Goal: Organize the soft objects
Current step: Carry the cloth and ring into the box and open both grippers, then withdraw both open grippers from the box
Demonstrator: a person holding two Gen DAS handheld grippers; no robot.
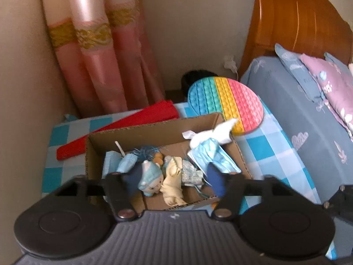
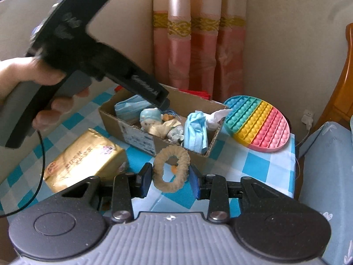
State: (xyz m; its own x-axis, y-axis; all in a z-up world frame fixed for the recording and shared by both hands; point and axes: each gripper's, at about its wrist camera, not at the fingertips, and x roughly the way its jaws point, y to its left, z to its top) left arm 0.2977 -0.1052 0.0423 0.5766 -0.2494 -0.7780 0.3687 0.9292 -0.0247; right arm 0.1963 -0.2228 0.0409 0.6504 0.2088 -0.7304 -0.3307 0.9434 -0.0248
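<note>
Blue-and-white checked tablecloth (image 2: 260,165) covers the surface. Left view blurred; box front hidden behind gripper body. Right gripper (image 2: 171,180) clenched on a beige fuzzy fabric ring (image 2: 171,167), held just in front of the open brown cardboard box (image 2: 136,135). Box holds crumpled blue face masks (image 2: 196,132), small blue-hatted plush doll (image 2: 150,119), white tissue (image 2: 217,116). Left gripper (image 1: 172,180) spread wide over the box, nothing between its fingers.
</note>
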